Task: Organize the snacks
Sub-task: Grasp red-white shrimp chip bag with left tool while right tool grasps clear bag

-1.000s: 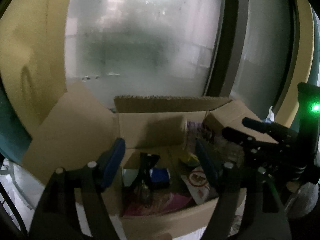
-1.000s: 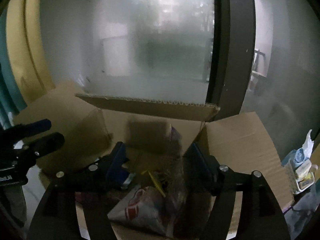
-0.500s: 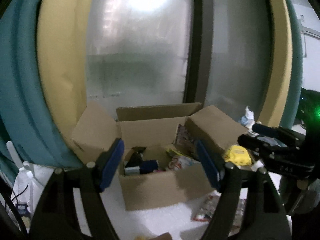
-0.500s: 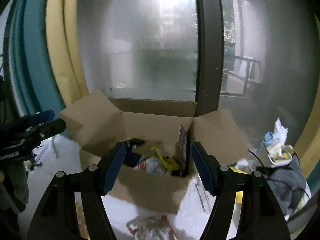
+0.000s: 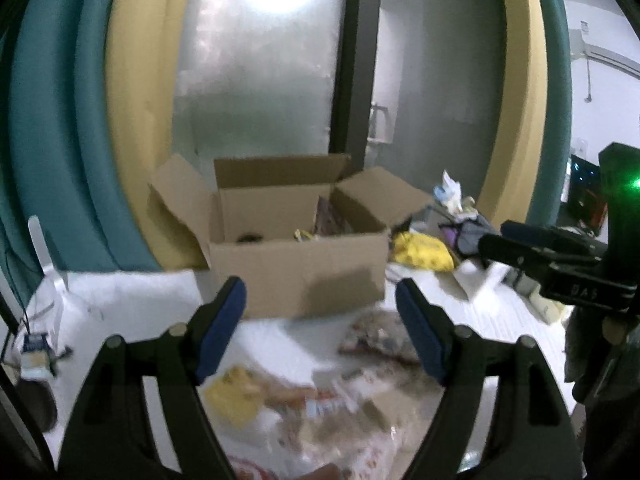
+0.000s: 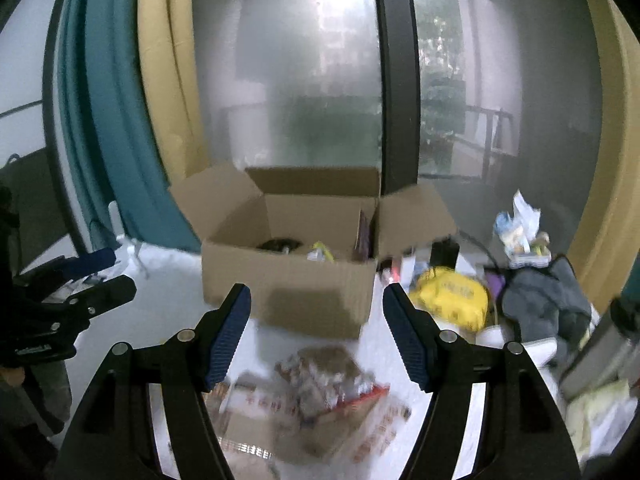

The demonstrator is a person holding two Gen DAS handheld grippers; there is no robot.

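Left wrist view: the box (image 5: 296, 264) stands open on the white table (image 5: 132, 300), flaps spread, in front of the frosted window (image 5: 256, 80). A few snacks show over its rim, among them a dark upright packet (image 5: 326, 216) against its right wall and something yellow beside that; the rest is too dim to name. On the table in front of the box lie loose snacks: a brownish bag (image 5: 376, 338) near the right fingertip and a blurred heap of packets (image 5: 288, 404) closer to the camera. The left gripper (image 5: 320, 316) hangs above these with its jaws wide apart and nothing between them. The right gripper (image 5: 532, 248) enters from the right edge, a green light glowing on its body.

In the right wrist view the right gripper (image 6: 316, 324) is likewise spread wide and empty, over a bag of wrapped sweets (image 6: 324, 376) and flat packets beneath it. The box (image 6: 288, 292) sits just beyond its fingertips. The left gripper (image 6: 76, 280) shows at the left edge. Right of the box are a yellow pouch (image 6: 452, 296), a grey cloth bundle (image 6: 548, 304) and a small tub of oddments (image 6: 520, 236). Teal and yellow curtains (image 6: 120, 120) hang left of the window.
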